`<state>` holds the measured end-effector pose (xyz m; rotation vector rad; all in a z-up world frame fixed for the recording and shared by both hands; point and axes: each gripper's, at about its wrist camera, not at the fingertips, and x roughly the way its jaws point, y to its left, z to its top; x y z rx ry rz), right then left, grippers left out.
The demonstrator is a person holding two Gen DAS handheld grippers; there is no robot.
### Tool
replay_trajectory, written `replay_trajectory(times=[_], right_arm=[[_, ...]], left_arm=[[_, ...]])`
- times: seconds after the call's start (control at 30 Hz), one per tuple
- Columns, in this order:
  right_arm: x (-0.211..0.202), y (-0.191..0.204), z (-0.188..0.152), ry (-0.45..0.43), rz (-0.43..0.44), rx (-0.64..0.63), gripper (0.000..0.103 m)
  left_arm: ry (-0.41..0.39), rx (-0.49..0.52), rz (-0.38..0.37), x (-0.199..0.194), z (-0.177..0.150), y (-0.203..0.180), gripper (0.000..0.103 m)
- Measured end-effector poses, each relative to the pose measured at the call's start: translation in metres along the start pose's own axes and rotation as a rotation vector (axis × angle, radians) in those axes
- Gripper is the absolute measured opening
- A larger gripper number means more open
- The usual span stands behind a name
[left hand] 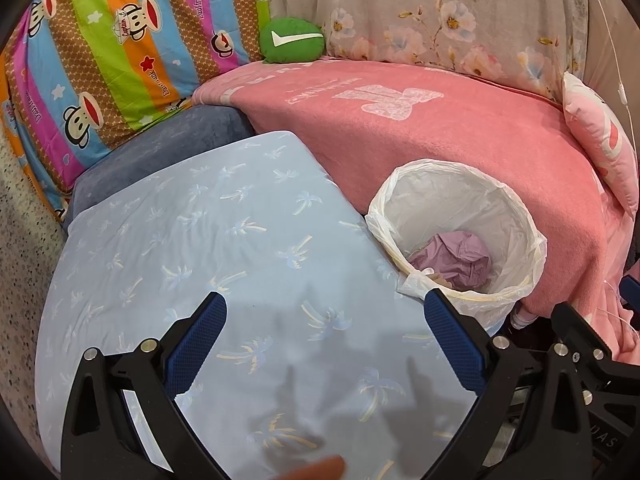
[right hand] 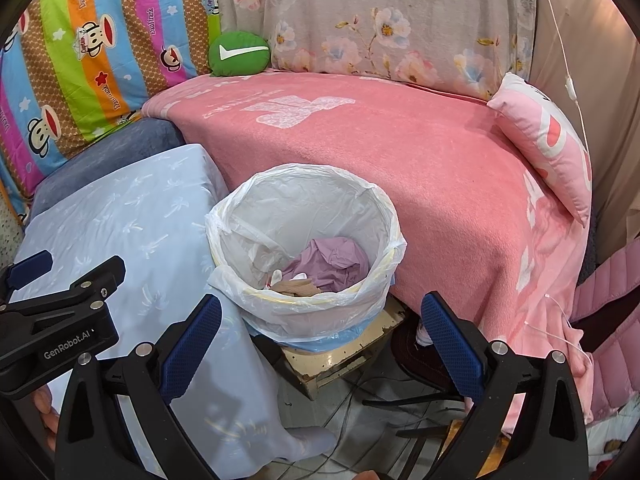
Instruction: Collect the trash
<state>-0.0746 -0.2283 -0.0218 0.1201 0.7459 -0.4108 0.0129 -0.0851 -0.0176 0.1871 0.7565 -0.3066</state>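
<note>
A bin lined with a white plastic bag [left hand: 516,204] [right hand: 228,220] stands between a light blue cloth-covered surface [left hand: 200,240] [right hand: 132,216] and a pink blanket [left hand: 420,140] [right hand: 400,160]. Inside lie a crumpled purple paper [left hand: 456,258] [right hand: 332,260] and some beige and white scraps [right hand: 296,286]. My left gripper [left hand: 324,312] is open and empty above the blue cloth, left of the bin. My right gripper [right hand: 320,312] is open and empty just in front of the bin. The left gripper's body [right hand: 52,320] shows at the left of the right wrist view.
A green round cushion [left hand: 292,40] [right hand: 239,58] lies at the back of the blanket. A striped monkey-print quilt [left hand: 100,60] and a floral cover [left hand: 440,20] stand behind. A pink pillow [right hand: 548,140] is at right. The bin rests on a worn stool [right hand: 340,356] with cables [right hand: 400,400] on the floor.
</note>
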Motion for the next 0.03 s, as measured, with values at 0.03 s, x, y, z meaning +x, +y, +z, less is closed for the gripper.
replay_trajectory(times=[0.03], right_arm=[[0.0000, 0.0000, -0.0001, 0.001, 0.000, 0.000, 0.097]], left_arm=[[0.000, 0.001, -0.004, -0.0004, -0.0001, 0.0001, 0.095]])
